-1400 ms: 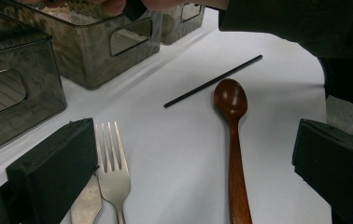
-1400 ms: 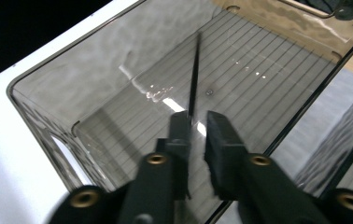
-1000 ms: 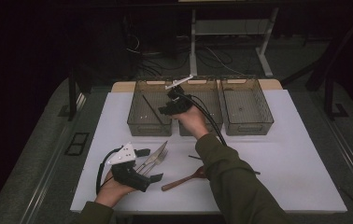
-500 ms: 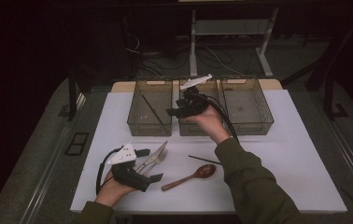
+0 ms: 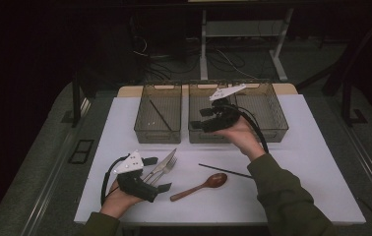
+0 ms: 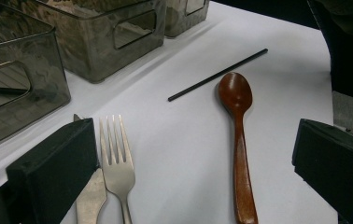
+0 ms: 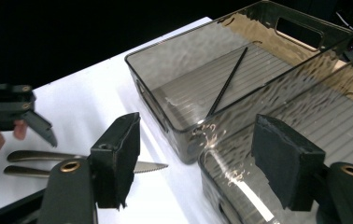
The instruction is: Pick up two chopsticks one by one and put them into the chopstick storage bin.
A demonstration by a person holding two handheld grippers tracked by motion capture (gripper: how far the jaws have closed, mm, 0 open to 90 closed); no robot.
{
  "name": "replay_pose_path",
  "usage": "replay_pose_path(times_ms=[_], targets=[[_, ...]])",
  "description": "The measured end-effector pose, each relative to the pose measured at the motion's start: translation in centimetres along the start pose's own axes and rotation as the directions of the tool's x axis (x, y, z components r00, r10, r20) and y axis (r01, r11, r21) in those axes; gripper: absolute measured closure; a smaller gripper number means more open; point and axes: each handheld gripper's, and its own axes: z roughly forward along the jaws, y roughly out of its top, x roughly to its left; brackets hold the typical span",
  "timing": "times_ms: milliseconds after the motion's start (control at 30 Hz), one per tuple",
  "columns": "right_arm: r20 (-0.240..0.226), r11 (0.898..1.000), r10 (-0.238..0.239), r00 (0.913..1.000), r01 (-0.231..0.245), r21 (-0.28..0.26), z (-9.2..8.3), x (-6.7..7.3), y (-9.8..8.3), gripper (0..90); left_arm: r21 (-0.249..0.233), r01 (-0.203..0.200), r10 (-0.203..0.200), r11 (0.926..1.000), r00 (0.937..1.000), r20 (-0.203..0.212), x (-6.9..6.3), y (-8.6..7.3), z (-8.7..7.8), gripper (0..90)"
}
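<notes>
chopstick (image 5: pixel 225 170) loose near table front edge; right gripper (image 5: pixel 200 118) jaws opening, empty.

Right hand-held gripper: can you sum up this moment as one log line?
right hand-held gripper: jaws just opening, empty, above middle bin | left bin: one chopstick | second chopstick: on table

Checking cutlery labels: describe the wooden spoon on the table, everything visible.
The wooden spoon is one reddish-brown piece with a glossy oval bowl and a long slim handle. It lies flat on the white table, bowl up, near the front edge. Its bowl end sits close to the loose black chopstick, apparently not touching it. A fork lies apart on its other side. Nothing grips it.
</notes>
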Motion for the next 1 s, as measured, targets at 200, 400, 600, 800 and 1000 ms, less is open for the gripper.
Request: replay_pose_path(times_ms=[200,400,600,800,1000], targets=[[-0.004,0.999,-0.039,0.9992,0.039,-0.002,-2.0,0.3,-1.5,39.4,0.0,0.002,-0.002,1.0,1.0,-0.002,0.0,0.0,0.0,0.0],[-0.001,0.999,-0.045,0.999,0.045,-0.002,-3.5,0.1,-3.6,48.1,0.001,0.007,-0.007,1.0,1.0,-0.006,0.0,-0.1,0.0,0.0],[-0.023,0.998,-0.059,0.998,0.058,-0.036,-5.5,0.2,-5.4,54.9,0.003,0.011,-0.011,0.9999,0.9998,-0.014,0.2,-0.1,0.0,0.0],[0.006,0.998,-0.064,0.9979,0.064,-0.014,-7.7,0.2,-7.5,51.6,0.013,0.003,-0.003,0.9999,0.9999,-0.015,0.5,-0.2,0.2,0.0],[-0.033,0.999,-0.036,0.9988,0.036,0.005,-9.0,-0.3,-9.7,49.1,0.031,-0.004,0.005,0.9995,0.9998,-0.017,0.7,-0.3,0.6,0.0]])
